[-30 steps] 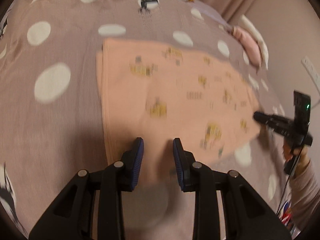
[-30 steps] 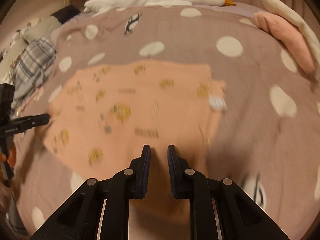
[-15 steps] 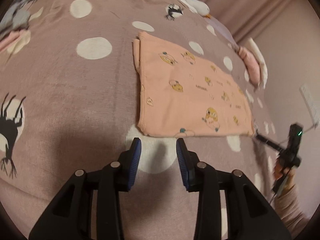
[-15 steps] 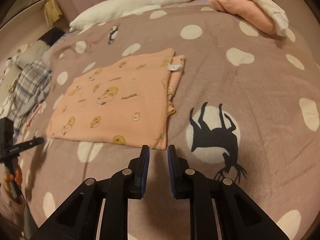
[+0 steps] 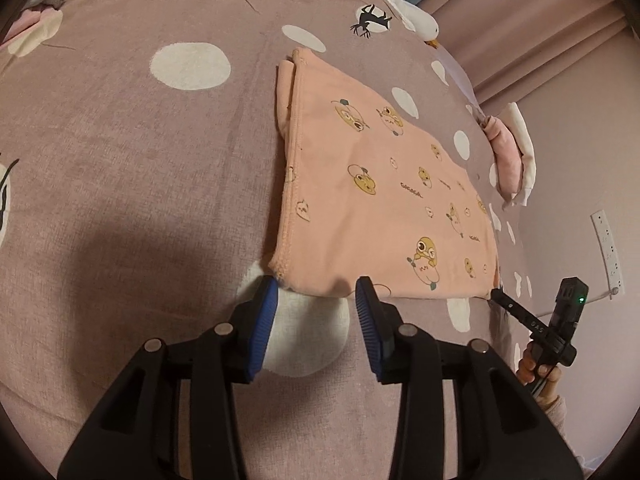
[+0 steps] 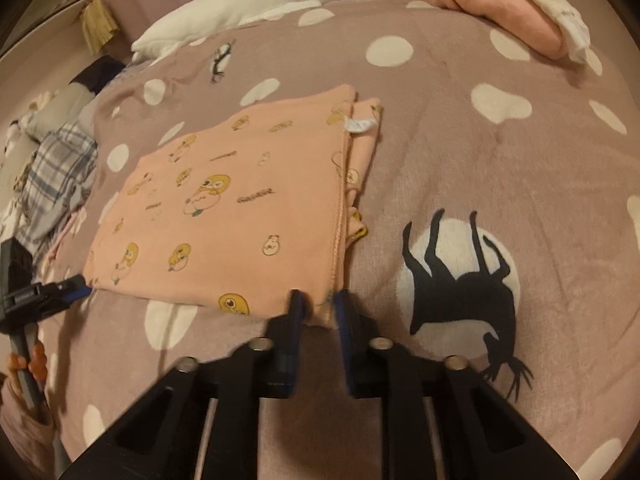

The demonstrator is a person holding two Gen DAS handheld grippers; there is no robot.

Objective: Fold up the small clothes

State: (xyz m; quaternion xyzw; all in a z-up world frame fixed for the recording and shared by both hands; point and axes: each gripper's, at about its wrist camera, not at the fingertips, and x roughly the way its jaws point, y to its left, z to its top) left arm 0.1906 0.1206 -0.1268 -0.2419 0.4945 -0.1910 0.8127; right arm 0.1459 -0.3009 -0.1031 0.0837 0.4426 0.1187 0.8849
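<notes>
1. Flat on the bed [image 5: 120, 184], a folded peach garment [image 5: 380, 200] with yellow cartoon prints lies on a mauve blanket with white dots and black deer prints.
2. Left gripper [image 5: 316, 300] sits at the garment's near edge by the near-left corner; its blue-padded fingers [image 5: 264, 320] are apart and opening, hem just ahead of the tips, nothing pressed between them.
3. Below the left gripper is a white dot of the blanket; garment edge only just reaches the gap.
4. Right gripper [image 6: 318, 308] is at the near-right corner in its own view; fingers [image 6: 294, 312] nearly together and closing, with the garment's corner hem pinched between the tips.
5. From the left wrist view the right gripper [image 5: 498, 294] shows at the far end of the same near edge, tips touching that corner; a hand [image 5: 538, 372] holds its handle, green light on its body.
6. From the right wrist view the left gripper [image 6: 76, 284] shows at the opposite corner, blue tip touching the hem.
7. Garment's side edge shows stacked layers and a white label [image 6: 360, 124] near the far corner.
8. Away from the garment: a white goose plush [image 6: 260, 4] at the head of the bed, a folded pink and cream stack [image 6: 512, 8] at the far right, plaid cloth [image 6: 52, 176] on the left.
9. Wall with a white power strip [image 5: 608, 252] shows at the right of the left view.
</notes>
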